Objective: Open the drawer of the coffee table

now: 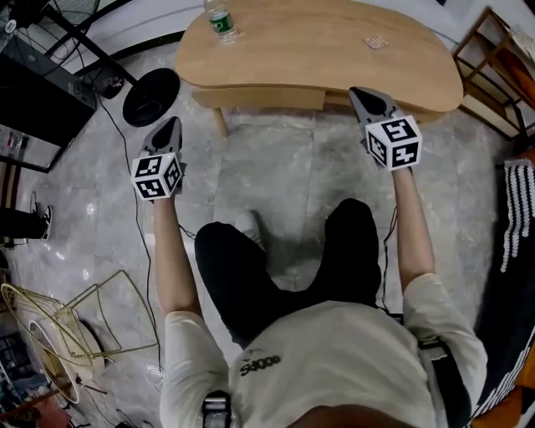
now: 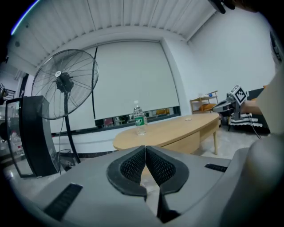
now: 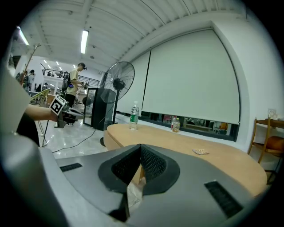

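Note:
The light wooden coffee table (image 1: 318, 50) stands across the top of the head view, with its drawer front (image 1: 259, 98) under the near edge. My left gripper (image 1: 173, 124) hovers over the floor left of the table, jaws shut and empty. My right gripper (image 1: 360, 93) is at the table's near edge, right of the drawer, shut with nothing held. In the left gripper view the pads (image 2: 133, 166) meet, and the table (image 2: 177, 131) lies ahead to the right. In the right gripper view the shut gripper (image 3: 140, 146) points over the tabletop (image 3: 199, 159).
A water bottle (image 1: 220, 18) and a small packet (image 1: 375, 41) sit on the tabletop. A standing fan's round base (image 1: 151, 96) and cables lie left of the table, with a black cabinet (image 1: 33, 92) beyond. A wooden rack (image 1: 493, 75) stands at right and a gold wire frame (image 1: 84, 326) lower left.

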Demonstrator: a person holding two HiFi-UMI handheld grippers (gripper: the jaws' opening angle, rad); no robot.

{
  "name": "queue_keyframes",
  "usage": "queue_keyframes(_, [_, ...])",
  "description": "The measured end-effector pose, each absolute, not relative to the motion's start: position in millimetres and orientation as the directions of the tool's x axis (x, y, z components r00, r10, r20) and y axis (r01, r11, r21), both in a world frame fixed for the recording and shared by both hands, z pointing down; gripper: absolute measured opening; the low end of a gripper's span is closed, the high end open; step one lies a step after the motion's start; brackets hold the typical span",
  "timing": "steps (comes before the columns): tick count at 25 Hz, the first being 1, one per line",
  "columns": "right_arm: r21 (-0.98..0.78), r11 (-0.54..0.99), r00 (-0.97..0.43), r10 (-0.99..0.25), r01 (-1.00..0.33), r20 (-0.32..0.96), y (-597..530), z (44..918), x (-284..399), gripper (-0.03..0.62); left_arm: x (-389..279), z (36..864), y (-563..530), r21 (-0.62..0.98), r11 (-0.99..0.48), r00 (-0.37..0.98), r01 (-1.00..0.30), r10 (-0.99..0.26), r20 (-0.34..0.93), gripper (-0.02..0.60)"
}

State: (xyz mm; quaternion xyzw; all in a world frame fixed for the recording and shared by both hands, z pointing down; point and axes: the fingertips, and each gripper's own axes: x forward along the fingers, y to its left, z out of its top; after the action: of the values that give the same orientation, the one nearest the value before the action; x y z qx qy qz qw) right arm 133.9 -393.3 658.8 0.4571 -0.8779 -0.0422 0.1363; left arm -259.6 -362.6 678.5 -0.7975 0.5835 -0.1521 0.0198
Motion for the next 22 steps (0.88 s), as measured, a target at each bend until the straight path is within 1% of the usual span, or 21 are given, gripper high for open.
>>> queue_keyframes(8, [0.15,0.605,-0.565,-0.79,-0.782,0.238,-413,687,117,0.005,-258,703,-368,-0.163,-0.334,0.3,-0.929,-0.933,0.198,0.027])
queue_keyframes(10, [0.144,0.607,-0.565,-0.786,-0.782,0.251,-418,697,114,0.006,-261,710,-376,-0.157,-0.343,0.309,-0.926,-0.928,0.209,0.076])
queue_keyframes(11, [0.143,0.612,-0.567,-0.781,-0.778,0.263,-421,703,111,0.006,-263,714,-380,-0.156,-0.347,0.31,-0.925,-0.925,0.218,0.089])
queue_keyframes(15, [0.119,0.642,-0.581,-0.746,-0.757,0.325,-431,735,100,0.008,-267,735,-403,-0.146,-0.372,0.33,-0.917,-0.911,0.249,0.109])
queue_keyframes(16, [0.102,0.645,-0.584,-0.739,-0.757,0.337,-433,744,98,0.013,-265,741,-409,-0.134,-0.387,0.347,-0.912,-0.904,0.25,0.129])
queue_keyframes(18, [0.071,0.65,-0.589,-0.725,-0.756,0.357,-438,761,95,0.061,-261,755,-422,-0.112,-0.414,0.376,-0.903,-0.889,0.26,0.172])
queue_keyframes(22, [0.053,0.644,-0.579,-0.719,-0.763,0.385,-452,785,91,0.127,-256,782,-450,-0.107,-0.451,0.403,-0.886,-0.863,0.305,0.2])
